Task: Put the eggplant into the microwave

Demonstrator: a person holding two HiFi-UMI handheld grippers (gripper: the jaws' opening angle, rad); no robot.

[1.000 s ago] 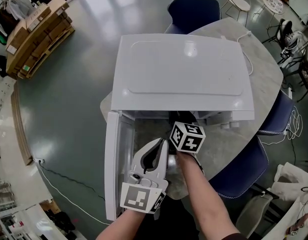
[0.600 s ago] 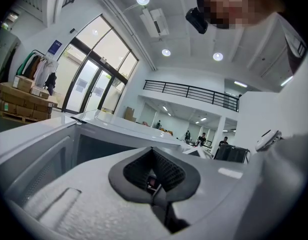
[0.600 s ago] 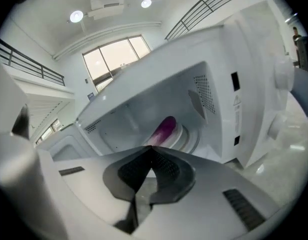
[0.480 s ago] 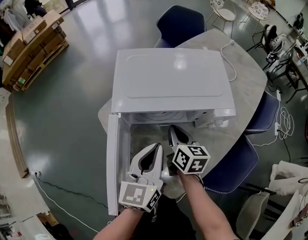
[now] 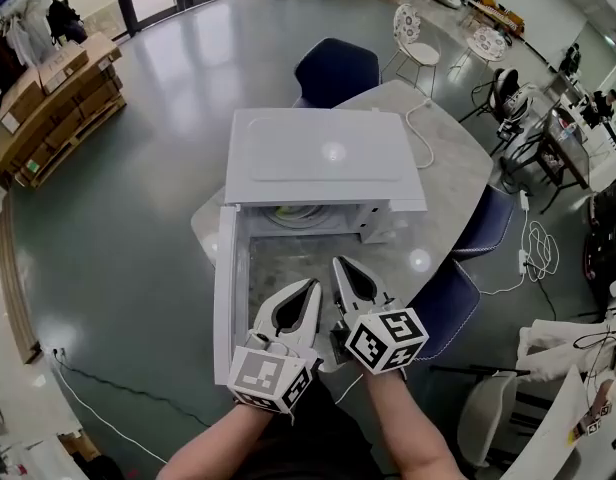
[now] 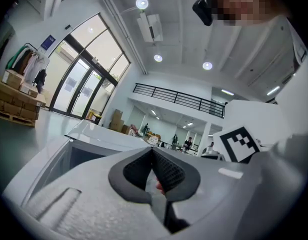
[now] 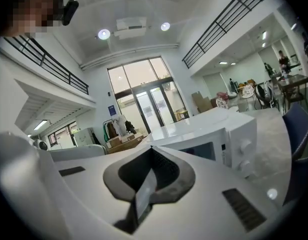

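Observation:
The white microwave [image 5: 318,153] stands on the round grey table [image 5: 443,173], its door [image 5: 224,298] swung open to the left. Only the edge of the glass turntable [image 5: 300,215] shows inside the cavity. No eggplant shows in any view. My left gripper [image 5: 314,286] is shut and empty, held in front of the open door; its tips also meet in the left gripper view [image 6: 153,150]. Just right of it, my right gripper [image 5: 337,262] is shut with nothing between its pads [image 7: 152,148]. Both point level at the microwave [image 7: 214,139], clear of the cavity.
Dark blue chairs ring the table: one behind it [image 5: 335,68], two on the right [image 5: 485,223] [image 5: 443,303]. A white cable [image 5: 420,128] trails from the microwave across the table. Stacked cardboard boxes on pallets [image 5: 48,98] stand far left.
My right gripper has come out of the microwave cavity and risen, jaws now closed. The left gripper has also drawn back and up. The microwave looks farther away.

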